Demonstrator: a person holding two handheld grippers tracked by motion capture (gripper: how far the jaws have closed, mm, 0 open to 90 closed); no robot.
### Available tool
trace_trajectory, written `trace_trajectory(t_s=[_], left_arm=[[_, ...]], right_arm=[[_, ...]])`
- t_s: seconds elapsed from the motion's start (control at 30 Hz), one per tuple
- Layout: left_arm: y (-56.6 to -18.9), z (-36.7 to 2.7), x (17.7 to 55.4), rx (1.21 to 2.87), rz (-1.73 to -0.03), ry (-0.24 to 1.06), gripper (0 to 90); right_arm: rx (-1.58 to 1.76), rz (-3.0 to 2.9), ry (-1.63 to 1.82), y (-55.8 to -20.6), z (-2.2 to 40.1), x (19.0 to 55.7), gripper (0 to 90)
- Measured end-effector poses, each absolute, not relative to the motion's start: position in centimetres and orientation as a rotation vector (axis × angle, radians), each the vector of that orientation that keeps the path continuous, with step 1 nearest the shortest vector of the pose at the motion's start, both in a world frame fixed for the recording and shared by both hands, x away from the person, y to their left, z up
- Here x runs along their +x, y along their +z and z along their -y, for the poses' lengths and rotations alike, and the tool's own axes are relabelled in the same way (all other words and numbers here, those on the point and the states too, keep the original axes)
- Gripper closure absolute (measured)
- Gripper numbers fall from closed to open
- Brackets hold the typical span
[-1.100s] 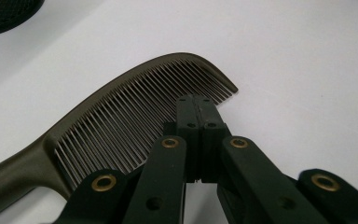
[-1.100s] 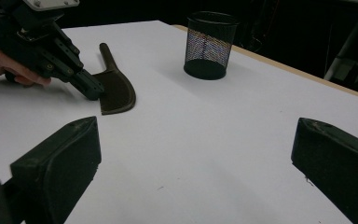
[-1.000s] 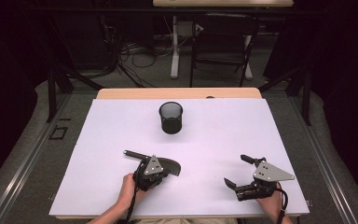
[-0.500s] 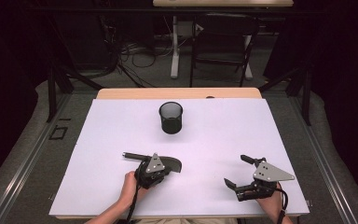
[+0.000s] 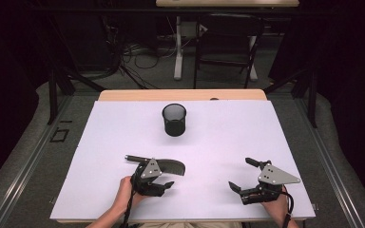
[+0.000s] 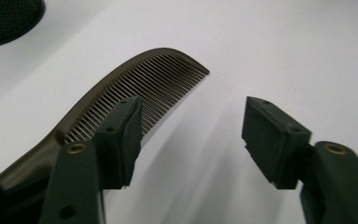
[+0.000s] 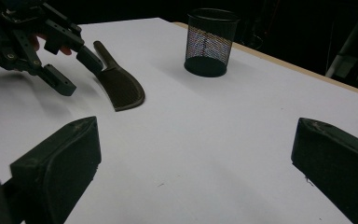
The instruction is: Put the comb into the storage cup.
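1. Comb (image 5: pixel 164 165): laid flat on the white desk (image 5: pixel 218 142), just beside the left tongs (image 5: pixel 158 184).
2. Left tongs: jaws just opened, nothing gripped.
3. Right tongs (image 5: pixel 241 175): spread wide, nothing held.
4. Mesh cup (image 5: pixel 174 119): stood upright, well apart.

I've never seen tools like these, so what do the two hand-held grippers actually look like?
Each is a black, skeletal metal tool with two jaws ending in blocky dark pads. The left gripper and the right gripper both carry a grey three-cornered plate on top, with small holes. Brass-coloured rivets sit at the jaw joints in the left gripper view. A black cable trails back from each. The forearms are bare, with no sleeves.
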State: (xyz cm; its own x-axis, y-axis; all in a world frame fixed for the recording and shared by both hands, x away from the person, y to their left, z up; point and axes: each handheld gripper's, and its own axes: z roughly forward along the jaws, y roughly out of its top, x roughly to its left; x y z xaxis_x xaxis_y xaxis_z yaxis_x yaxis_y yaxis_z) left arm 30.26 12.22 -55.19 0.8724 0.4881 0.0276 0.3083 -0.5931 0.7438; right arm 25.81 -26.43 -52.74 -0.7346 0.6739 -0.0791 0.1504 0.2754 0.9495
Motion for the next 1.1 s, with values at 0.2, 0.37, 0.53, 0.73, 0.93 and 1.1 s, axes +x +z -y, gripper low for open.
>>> trace_trajectory(t_s=[0.2,0.37,0.53,0.73,0.93,1.1], left_arm=[[-54.5,-12.5,30.3,2.255,-0.546,0.308,24.6],[-53.8,-13.1,30.4,2.259,-0.524,0.352,17.0],[-52.5,-14.4,30.8,2.306,-0.5,0.401,11.0],[-51.6,-15.8,31.6,2.371,-0.491,0.469,1.7],[-51.2,-17.3,32.8,2.453,-0.469,0.495,0.0],[-50.8,-17.9,33.5,2.507,-0.412,0.517,0.0]], right_arm=[[0.738,-2.082,1.471,-52.8,26.4,25.9,0.9],[0.735,-2.079,1.468,-52.8,26.5,25.9,0.9],[0.74,-2.081,1.465,-52.7,26.6,26.0,0.8],[0.734,-2.082,1.468,-52.7,26.6,26.0,0.8],[0.739,-2.084,1.463,-52.8,26.7,26.1,0.8],[0.736,-2.086,1.464,-52.8,26.6,26.1,0.8]])
